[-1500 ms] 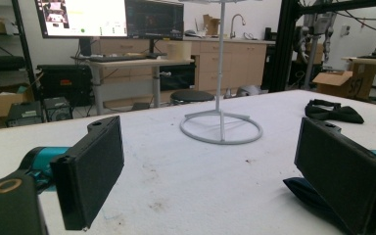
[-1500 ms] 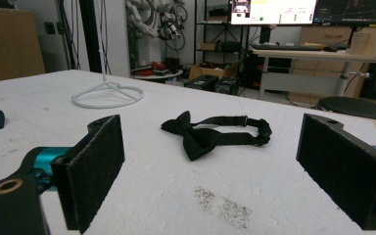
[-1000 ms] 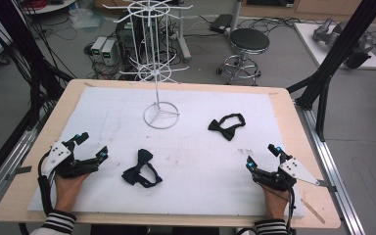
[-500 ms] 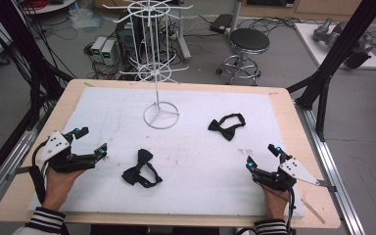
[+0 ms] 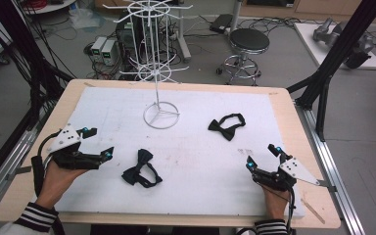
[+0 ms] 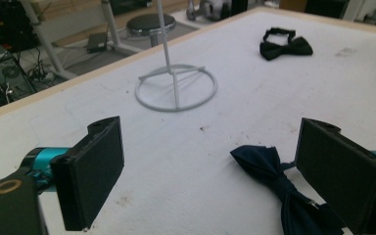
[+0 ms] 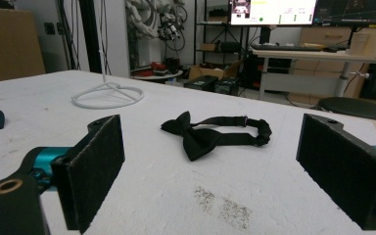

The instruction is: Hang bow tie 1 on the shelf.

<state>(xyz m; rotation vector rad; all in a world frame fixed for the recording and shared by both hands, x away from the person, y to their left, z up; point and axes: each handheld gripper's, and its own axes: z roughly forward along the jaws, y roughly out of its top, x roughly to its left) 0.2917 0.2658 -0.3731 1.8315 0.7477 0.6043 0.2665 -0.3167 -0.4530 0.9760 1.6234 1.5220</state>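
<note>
My left gripper (image 5: 96,142) hovers above the white counter (image 5: 200,191), jaws wide and empty, the navy bow tie (image 6: 286,196) lying just beside its right jaw; my right gripper (image 5: 263,154) rests low, jaws wide, empty; farther off lies the black bow tie (image 7: 210,133); beyond, the white wire rack (image 5: 160,113) stands upright.

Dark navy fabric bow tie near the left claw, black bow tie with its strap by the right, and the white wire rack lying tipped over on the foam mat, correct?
Not quite: the white wire rack stands upright on its ring base, as the high view shows. The dark navy fabric bow tie near the left claw and the black bow tie are as you say.
</note>
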